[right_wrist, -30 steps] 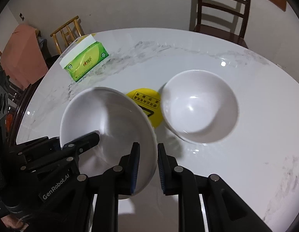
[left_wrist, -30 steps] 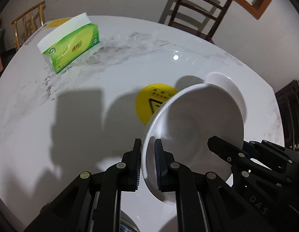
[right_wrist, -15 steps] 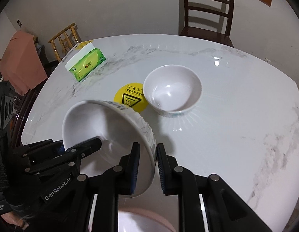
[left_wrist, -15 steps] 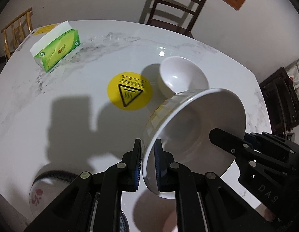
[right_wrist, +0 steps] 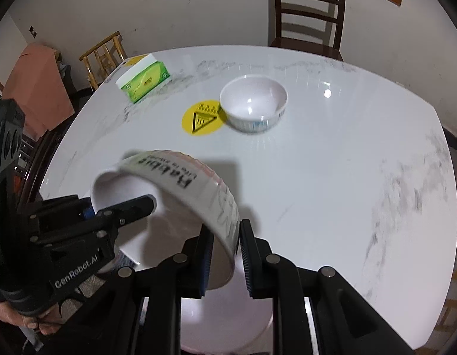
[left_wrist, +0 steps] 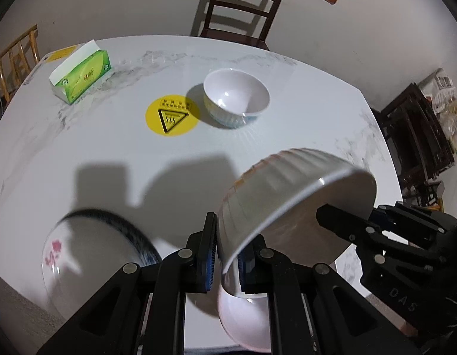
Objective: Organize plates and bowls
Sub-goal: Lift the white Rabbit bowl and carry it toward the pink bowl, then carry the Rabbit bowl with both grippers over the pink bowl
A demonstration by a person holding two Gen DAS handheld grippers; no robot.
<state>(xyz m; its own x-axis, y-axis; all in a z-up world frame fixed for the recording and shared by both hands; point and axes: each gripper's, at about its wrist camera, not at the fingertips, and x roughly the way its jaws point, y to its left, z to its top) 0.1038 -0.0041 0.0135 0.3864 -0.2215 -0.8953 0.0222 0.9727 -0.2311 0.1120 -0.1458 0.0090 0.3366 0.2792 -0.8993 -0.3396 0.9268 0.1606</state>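
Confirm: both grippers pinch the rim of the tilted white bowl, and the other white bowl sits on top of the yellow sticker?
Not quite. The other white bowl sits beside the yellow sticker, on its right, as the left wrist view shows. Both grippers do pinch the tilted white bowl.

Dim indoor light from overhead throws hard dark shadows across the desk [left_wrist: 80,148] middle, with small glare spots near its far right edge. Fisheye bending darkens the corners; the held bowl [right_wrist: 181,183] and the desk's near edge are motion-blurred.

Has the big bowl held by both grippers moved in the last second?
Yes. The held bowl has pulled back toward the table's near edge, away from the yellow sticker and small bowl.
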